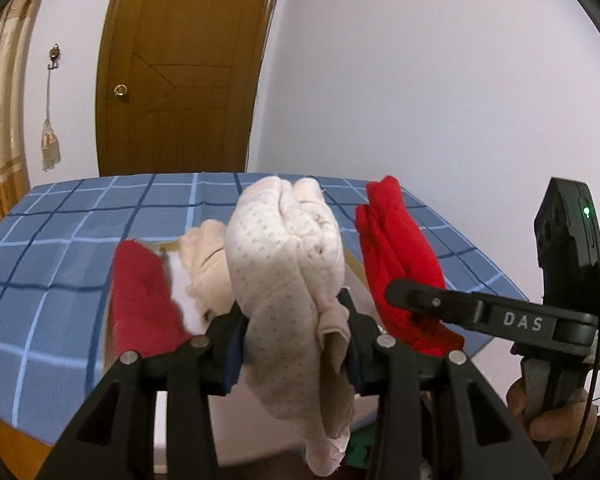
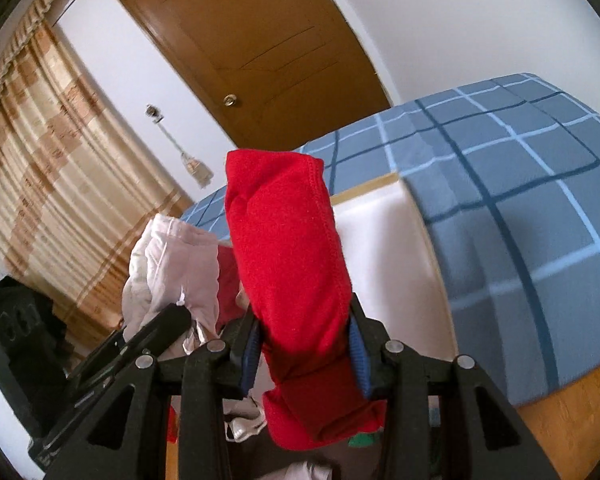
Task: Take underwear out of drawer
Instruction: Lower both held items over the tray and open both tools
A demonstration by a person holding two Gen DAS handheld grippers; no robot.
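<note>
Clamping cream underwear (image 1: 288, 264) upright, the left claw (image 1: 296, 340) matches the right claw (image 2: 304, 354), seemingly pinching red underwear (image 2: 296, 280).

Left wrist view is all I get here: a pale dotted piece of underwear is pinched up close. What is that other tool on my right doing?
Observer: The right gripper is shut on a folded red underwear, gripped near its lower end.
Operator: Is the red piece hanging loose?
Observer: No, it stands up from the gripper; its folded end shows a stitched hem in the right wrist view.
Operator: What is behind it?
Observer: A white surface beside the blue checked cloth, and a beige striped curtain at the left.
Operator: And my own gripper?
Observer: The left gripper shows there too, shut on the pale dotted underwear.
</note>
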